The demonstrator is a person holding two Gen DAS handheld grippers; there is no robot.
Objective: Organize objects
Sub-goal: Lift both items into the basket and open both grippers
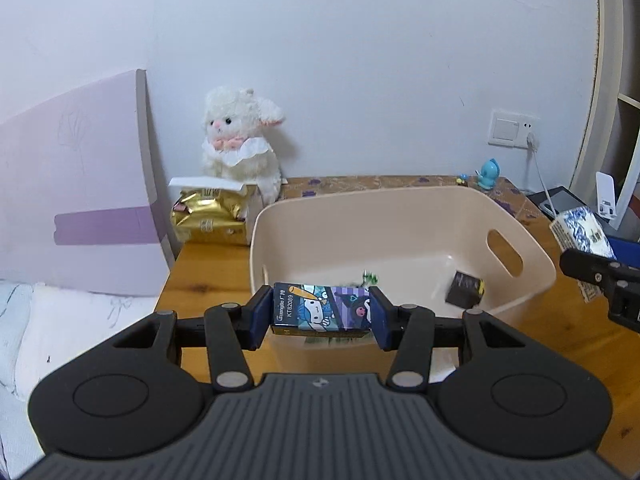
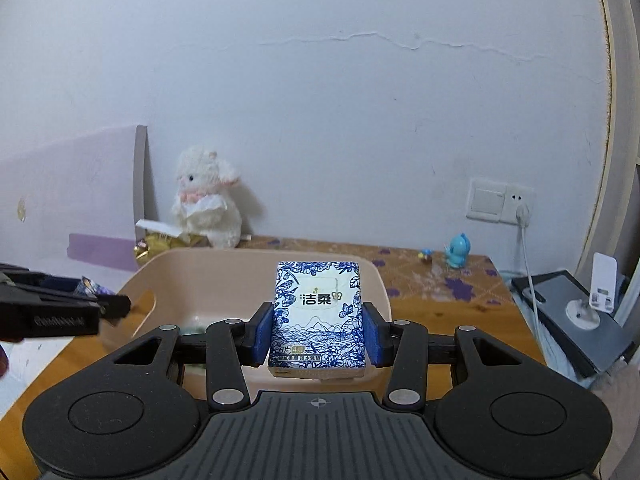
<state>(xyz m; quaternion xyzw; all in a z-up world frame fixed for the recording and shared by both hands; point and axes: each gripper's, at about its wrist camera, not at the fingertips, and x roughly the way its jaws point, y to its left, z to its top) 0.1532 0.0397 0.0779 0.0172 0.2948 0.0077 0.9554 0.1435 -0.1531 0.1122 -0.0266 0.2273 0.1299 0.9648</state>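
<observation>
- The left hand-held gripper (image 1: 321,312) has its two blue-padded fingers closed partway onto a small rectangular cardboard box printed with cartoon characters (image 1: 320,309), pinching it by its short ends; the box lies level between the pads.
- Just ahead of and below that gripper sits a beige plastic storage bin with cut-out handles (image 1: 532,256), resting on the wooden table (image 1: 208,272); the cartoon box hangs over the bin's near rim.
- Inside the bin, ahead and to the right of the left gripper, lies a small dark cube-shaped box with a yellow edge (image 1: 464,289), tilted on the bin floor (some blurred green bits lie near it, too unclear to name).
- The right hand-held gripper (image 2: 318,330) is likewise closed partway, its blue pads pressing the long sides of a blue-and-white floral pocket tissue pack (image 2: 318,316), held upright with its printed face towards the camera.
- Beyond the tissue pack, the same beige bin (image 2: 376,280) sits directly ahead of the right gripper, and the left gripper appears at the far left, over the bin's other end.
- Further ahead and to the left of both grippers, a white plush lamb with a pink bow (image 1: 240,138) leans against the wall behind a gold foil packet (image 1: 208,216).
- Ahead and to the right, a small blue toy figure (image 2: 458,250) stands on the patterned back strip of the table.
</observation>
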